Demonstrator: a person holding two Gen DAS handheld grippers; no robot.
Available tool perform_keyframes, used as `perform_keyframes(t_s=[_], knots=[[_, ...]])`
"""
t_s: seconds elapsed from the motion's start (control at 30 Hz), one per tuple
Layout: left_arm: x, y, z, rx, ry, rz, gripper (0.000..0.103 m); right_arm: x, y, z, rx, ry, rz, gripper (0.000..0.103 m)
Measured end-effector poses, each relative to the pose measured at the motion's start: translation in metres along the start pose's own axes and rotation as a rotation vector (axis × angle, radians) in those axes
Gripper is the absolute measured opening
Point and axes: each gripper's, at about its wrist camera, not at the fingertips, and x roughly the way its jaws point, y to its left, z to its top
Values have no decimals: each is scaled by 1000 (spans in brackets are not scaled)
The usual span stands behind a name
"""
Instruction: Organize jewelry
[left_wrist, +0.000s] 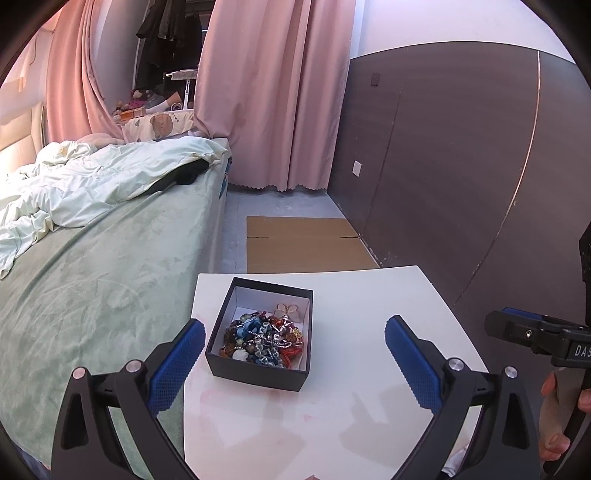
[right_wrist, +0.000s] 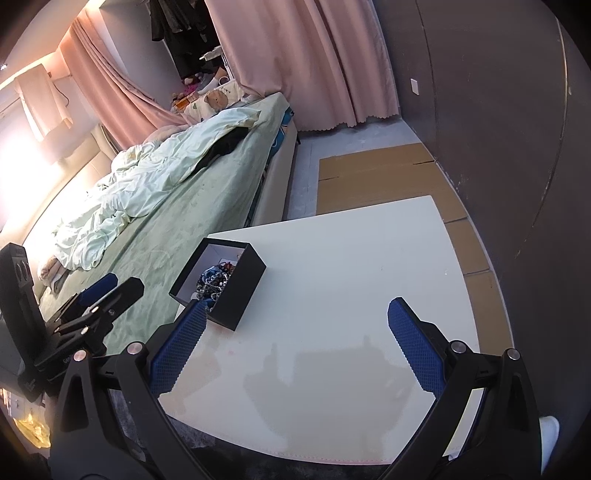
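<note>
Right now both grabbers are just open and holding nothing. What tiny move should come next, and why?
Probably ease the left gripper forward and down toward the black box. Its jaws are open and empty, the box sits just ahead between its fingers, and the tangled jewelry all lies heaped inside. The right gripper faces bare white table.

The box (left_wrist: 258, 343) sits on the table (left_wrist: 351, 295) at lower centre, jewelry (left_wrist: 264, 341) heaped inside it (toward its near end). The bed (left_wrist: 110, 258) lies at left, cardboard (left_wrist: 303, 243) behind the table.
</note>
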Motion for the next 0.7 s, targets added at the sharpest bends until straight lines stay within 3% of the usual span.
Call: perform_keyframes(t_s=[0.7], knots=[[0, -1, 1, 0, -1, -3, 95, 2, -2, 2, 3, -8, 3, 98]])
